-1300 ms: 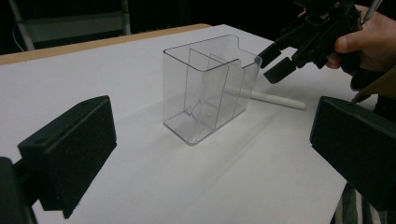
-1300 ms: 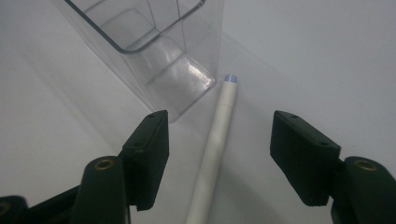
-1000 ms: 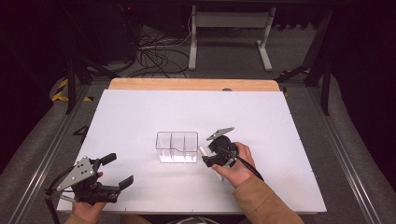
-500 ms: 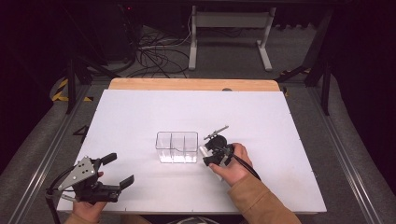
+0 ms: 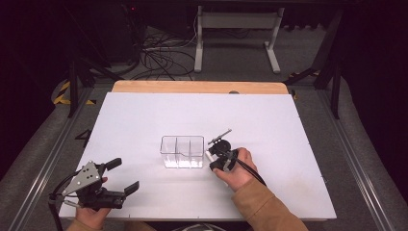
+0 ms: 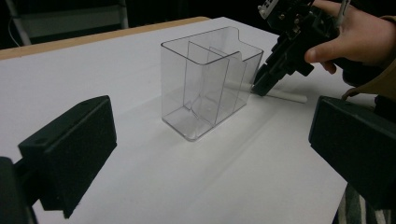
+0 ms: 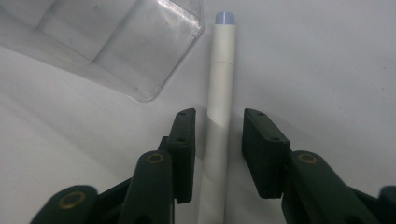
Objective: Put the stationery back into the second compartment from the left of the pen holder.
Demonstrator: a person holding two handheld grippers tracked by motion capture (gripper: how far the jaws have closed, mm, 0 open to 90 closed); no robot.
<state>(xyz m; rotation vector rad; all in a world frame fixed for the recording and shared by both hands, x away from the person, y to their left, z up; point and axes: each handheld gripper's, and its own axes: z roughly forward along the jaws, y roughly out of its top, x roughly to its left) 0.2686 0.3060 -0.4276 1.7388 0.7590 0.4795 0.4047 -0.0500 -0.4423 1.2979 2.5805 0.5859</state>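
Observation:
A clear plastic box [image 5: 182, 151] with three compartments stands empty at mid-table. A white pen [image 7: 224, 70] with a pale blue tip lies flat on the table just off the box's right end. My right gripper [image 7: 219, 135] points down over the pen. Its jaws have just been closing and now straddle the barrel, with a thin gap showing on each side. From the left gripper view, the right gripper [image 6: 261, 86] reaches the pen [image 6: 285, 95] beside the box [image 6: 205, 88]. My left gripper [image 5: 122, 175] rests open and holds nothing near the table's front left corner.
The white table top [image 5: 288, 125] has a wooden strip [image 5: 197, 87] along its far edge. A white stand [image 5: 235, 29] and loose cables [image 5: 159, 53] are on the floor beyond. Metal rails [image 5: 53, 154] run along both sides of the table.
The right gripper's jaws have narrowed around the pen and the hand has shifted slightly toward the box. The left gripper has stayed where it was.

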